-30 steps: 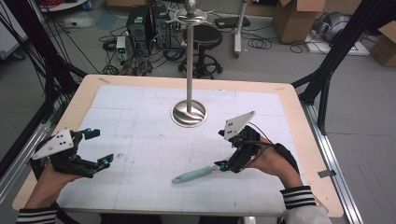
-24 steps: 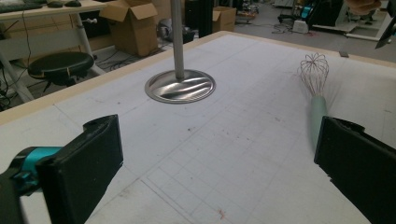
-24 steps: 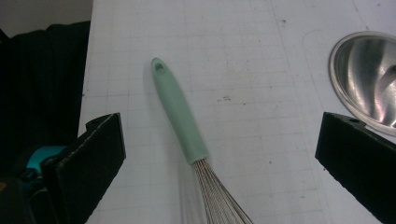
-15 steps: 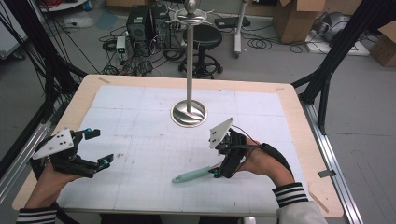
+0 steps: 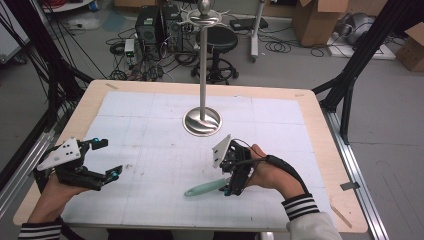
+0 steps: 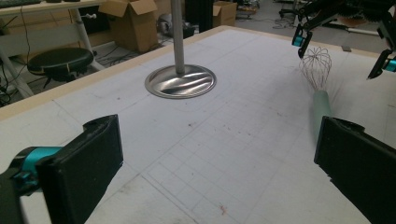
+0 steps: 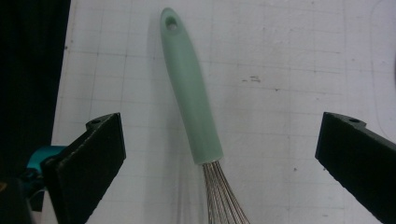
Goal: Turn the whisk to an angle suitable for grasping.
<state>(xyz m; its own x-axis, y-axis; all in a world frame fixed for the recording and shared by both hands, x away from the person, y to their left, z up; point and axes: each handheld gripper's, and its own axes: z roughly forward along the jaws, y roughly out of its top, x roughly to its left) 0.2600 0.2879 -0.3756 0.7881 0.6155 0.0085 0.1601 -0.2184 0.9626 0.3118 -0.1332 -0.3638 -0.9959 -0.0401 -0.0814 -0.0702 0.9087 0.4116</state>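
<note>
A whisk with a pale green handle [image 5: 205, 188] lies flat on the white mat near the table's front edge; its wire head [image 6: 315, 65] points to the right. My right gripper [image 5: 227, 176] hangs just over the join of handle and wires, pointing down. It is open, and the handle [image 7: 189, 93] lies between its jaws without touching either. My left gripper [image 5: 107, 158] rests at the front left of the table, open and holding nothing. In the left gripper view [image 6: 219, 172] it looks across the mat at the whisk and the right gripper [image 6: 340, 49].
A metal stand with a round base [image 5: 201, 121] and a tall pole rises at the middle back of the mat; hooks [image 5: 202, 15] crown its top. The wooden table edge [image 5: 320, 130] runs round the mat. Boxes, a stool and cables lie on the floor beyond.
My right gripper has moved left and down from beside the whisk's head to straddle the whisk from above. The left gripper and the whisk have stayed put.
</note>
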